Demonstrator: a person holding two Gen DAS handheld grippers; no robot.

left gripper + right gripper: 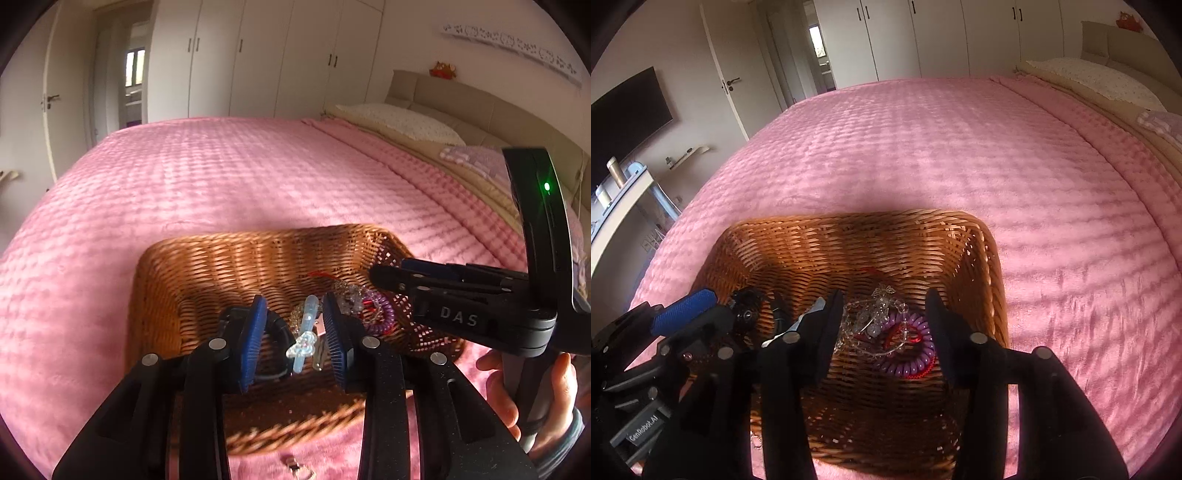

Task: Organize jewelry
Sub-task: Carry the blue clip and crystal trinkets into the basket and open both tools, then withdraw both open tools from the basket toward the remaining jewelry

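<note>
A wicker basket (849, 251) sits on a bed (942, 147), near its front edge, with pillows (399, 120) along the headboard to the right and wardrobes (266, 55) beyond the far side. In the basket, a tangle of jewelry (886, 325) lies toward the right, and a clip (303, 338) lies just left of it. A door (727, 85) stands off the bed's far left corner.

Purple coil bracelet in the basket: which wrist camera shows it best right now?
Right wrist view: the purple coil bracelet lies unobstructed between that gripper's open fingers. The left wrist view shows only part of it, behind a finger.
</note>
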